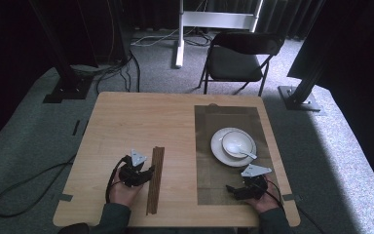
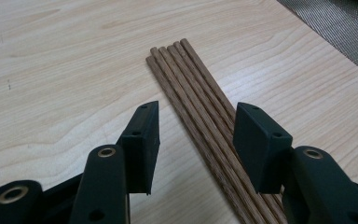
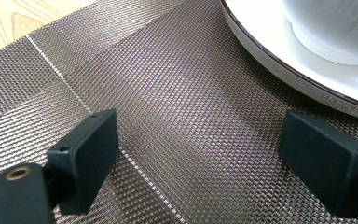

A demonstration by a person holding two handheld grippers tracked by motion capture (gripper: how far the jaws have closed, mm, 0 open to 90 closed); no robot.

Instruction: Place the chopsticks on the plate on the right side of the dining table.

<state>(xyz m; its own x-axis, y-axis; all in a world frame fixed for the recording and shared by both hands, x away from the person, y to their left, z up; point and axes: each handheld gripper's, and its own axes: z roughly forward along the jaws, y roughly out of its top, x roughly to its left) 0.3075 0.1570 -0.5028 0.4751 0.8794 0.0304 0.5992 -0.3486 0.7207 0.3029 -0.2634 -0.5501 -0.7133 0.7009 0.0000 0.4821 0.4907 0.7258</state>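
In the high view the left tongs (image 1: pixel 148 171) are sitting in the lower left-centre of the frame, a hand gripping them from below, right against a bundle of wooden sticks (image 1: pixel 155 179) that is lying lengthwise on the tabletop (image 1: pixel 126 117), running from mid-frame down toward the bottom edge. In the left gripper view the sticks (image 2: pixel 200 107) are running diagonally from upper centre to lower right, passing between the two black jaws; the left tongs (image 2: pixel 196 140) are standing released around them, with clear wood showing between the left jaw and the bundle, while the right jaw is sitting just beside or over the bundle's far edge, and I cannot tell whether it is touching. The right tongs (image 1: pixel 232 189) are resting in the lower right of the high view, over a dark woven mat (image 1: pixel 209 170). In the right gripper view the right tongs (image 3: pixel 200 154) are gaping wide with nothing between them, the mat (image 3: pixel 168 107) lying below. A white plate (image 3: pixel 279 60) is sitting at the upper right of that frame; in the high view the plate (image 1: pixel 219 148) is carrying a bowl (image 1: pixel 237 142) with a spoon (image 1: pixel 246 154).
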